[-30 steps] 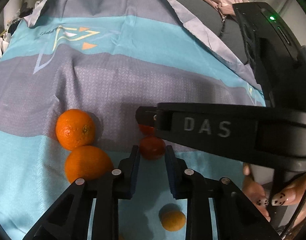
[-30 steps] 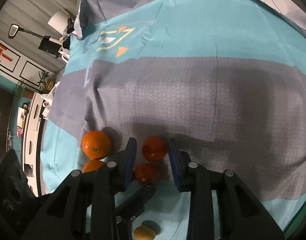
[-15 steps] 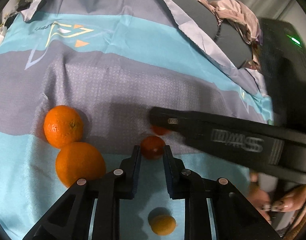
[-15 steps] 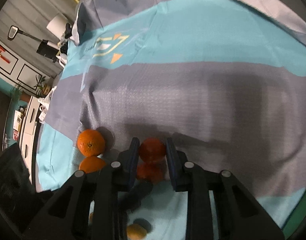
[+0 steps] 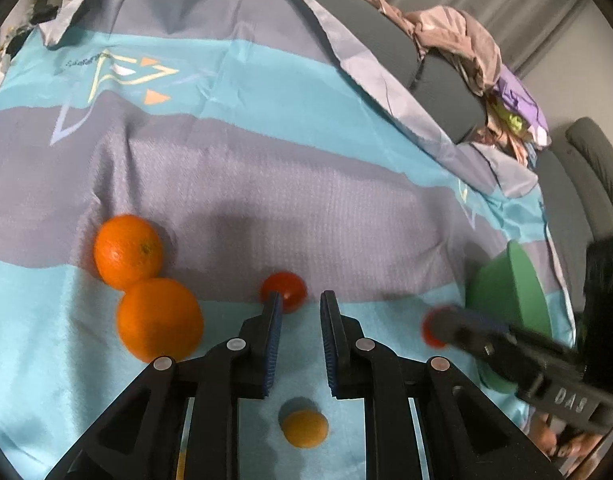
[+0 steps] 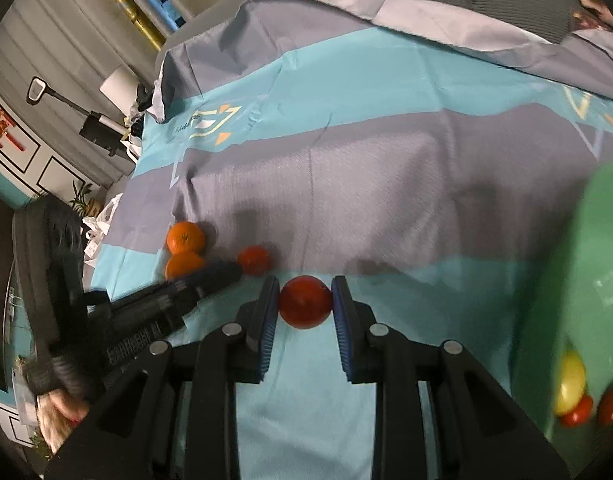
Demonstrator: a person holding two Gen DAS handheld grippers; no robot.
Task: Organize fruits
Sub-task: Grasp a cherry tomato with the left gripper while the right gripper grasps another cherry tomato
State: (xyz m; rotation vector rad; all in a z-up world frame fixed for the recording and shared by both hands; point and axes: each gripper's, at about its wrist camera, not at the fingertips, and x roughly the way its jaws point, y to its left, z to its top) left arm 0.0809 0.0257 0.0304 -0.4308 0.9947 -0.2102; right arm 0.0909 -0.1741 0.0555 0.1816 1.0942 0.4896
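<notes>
My right gripper (image 6: 304,300) is clamped on a red-orange fruit (image 6: 305,301), which sits squarely between the two blue-padded fingers (image 6: 269,312), touching both, held above the teal and grey cloth (image 6: 386,184); to my right a green bowl (image 6: 578,280) fills the edge of the view, blurred, with a yellow fruit (image 6: 571,386) and two small red ones (image 6: 577,414) inside it; my left gripper (image 5: 300,320) has its jaws apart with nothing between them; a second red-orange fruit (image 5: 284,290) lies on the cloth (image 5: 266,184) just at the tip of its left finger (image 5: 271,332), partly hidden behind it, off to the left of the gap rather than in it; two large oranges (image 5: 128,250) rest touching each other further left, the nearer orange (image 5: 159,324) beside the left finger; a small yellow-orange fruit (image 5: 304,428) lies on the cloth beneath the gripper, below the gap; from the left wrist view the green bowl (image 5: 510,296) stands well to the right.
</notes>
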